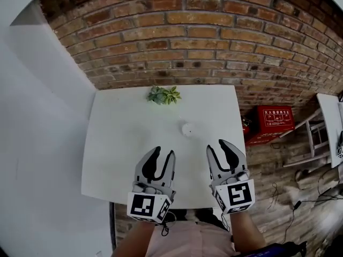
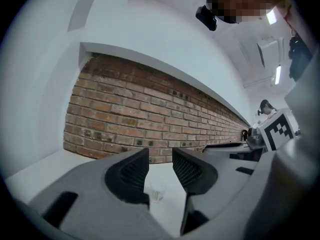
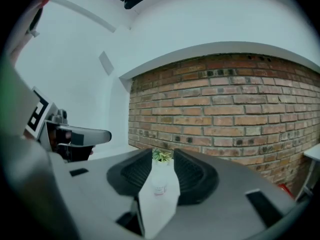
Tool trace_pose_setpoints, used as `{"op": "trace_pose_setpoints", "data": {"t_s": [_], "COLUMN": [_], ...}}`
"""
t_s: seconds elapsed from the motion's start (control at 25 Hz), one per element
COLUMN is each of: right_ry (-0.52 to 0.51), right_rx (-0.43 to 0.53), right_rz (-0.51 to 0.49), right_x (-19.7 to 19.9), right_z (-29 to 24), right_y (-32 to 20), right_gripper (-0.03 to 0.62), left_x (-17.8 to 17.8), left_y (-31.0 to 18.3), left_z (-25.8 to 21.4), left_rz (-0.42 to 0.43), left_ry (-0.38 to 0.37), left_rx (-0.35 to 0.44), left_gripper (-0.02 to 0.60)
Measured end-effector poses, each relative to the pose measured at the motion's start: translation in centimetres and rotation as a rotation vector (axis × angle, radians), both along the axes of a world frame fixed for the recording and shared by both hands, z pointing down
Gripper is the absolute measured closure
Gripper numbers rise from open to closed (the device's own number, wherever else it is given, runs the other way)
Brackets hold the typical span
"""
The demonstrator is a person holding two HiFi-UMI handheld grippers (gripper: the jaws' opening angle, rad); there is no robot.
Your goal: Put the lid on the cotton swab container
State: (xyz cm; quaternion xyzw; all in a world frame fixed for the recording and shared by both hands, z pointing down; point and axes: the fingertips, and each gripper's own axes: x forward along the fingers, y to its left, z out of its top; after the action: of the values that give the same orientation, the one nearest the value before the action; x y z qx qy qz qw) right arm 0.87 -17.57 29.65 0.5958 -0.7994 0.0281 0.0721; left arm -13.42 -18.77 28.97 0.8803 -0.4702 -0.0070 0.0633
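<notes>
Two hand-held grippers are hovering over a white table, both empty, with the cotton swab container sitting ahead of them.

A brick wall (image 1: 214,36) is running behind the white table (image 1: 123,143), and a red box (image 1: 273,119) is sitting on the floor off the table's right side. The left gripper (image 1: 164,152) is hanging over the near edge with its jaws a narrow gap apart, nothing between the pads. The right gripper (image 1: 216,145) is hanging beside it, jaws parted a bit wider, also gripping nothing. A small green plant (image 1: 163,95) is standing at the far edge by the wall. The cotton swab container (image 1: 187,129) is standing upright mid-table, between plant and grippers, touching neither gripper and showing through both jaw gaps. Can't tell if its lid is on.
</notes>
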Motion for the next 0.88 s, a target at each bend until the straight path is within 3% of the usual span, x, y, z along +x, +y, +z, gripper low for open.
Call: {"op": "trace_pose_setpoints", "data": {"t_s": [0.2, 0.44, 0.64, 0.88], "right_ry": [0.025, 0.026, 0.021, -0.006], "right_rx": [-0.011, -0.044, -0.105, -0.214], "right_rz": [0.021, -0.020, -0.072, -0.135], "right_x": [-1.2, -2.1, -2.4, -2.9], "right_z": [0.1, 1.4, 4.3, 8.8], "right_y": [-1.7, -3.5, -5.2, -6.4], "right_gripper": [0.441, 0.422, 0.405, 0.401], "left_x": [-1.2, -1.5, -1.0, -0.3], "left_y": [-2.7, -5.1, -7.1, -9.5], "left_z": [0.2, 1.2, 2.7, 6.6], "left_rz": [0.033, 0.023, 0.012, 0.011], "left_ry": [0.018, 0.019, -0.002, 0.057], "left_rx": [-0.013, -0.039, -0.080, -0.169], "left_gripper": [0.425, 0.423, 0.420, 0.398]}}
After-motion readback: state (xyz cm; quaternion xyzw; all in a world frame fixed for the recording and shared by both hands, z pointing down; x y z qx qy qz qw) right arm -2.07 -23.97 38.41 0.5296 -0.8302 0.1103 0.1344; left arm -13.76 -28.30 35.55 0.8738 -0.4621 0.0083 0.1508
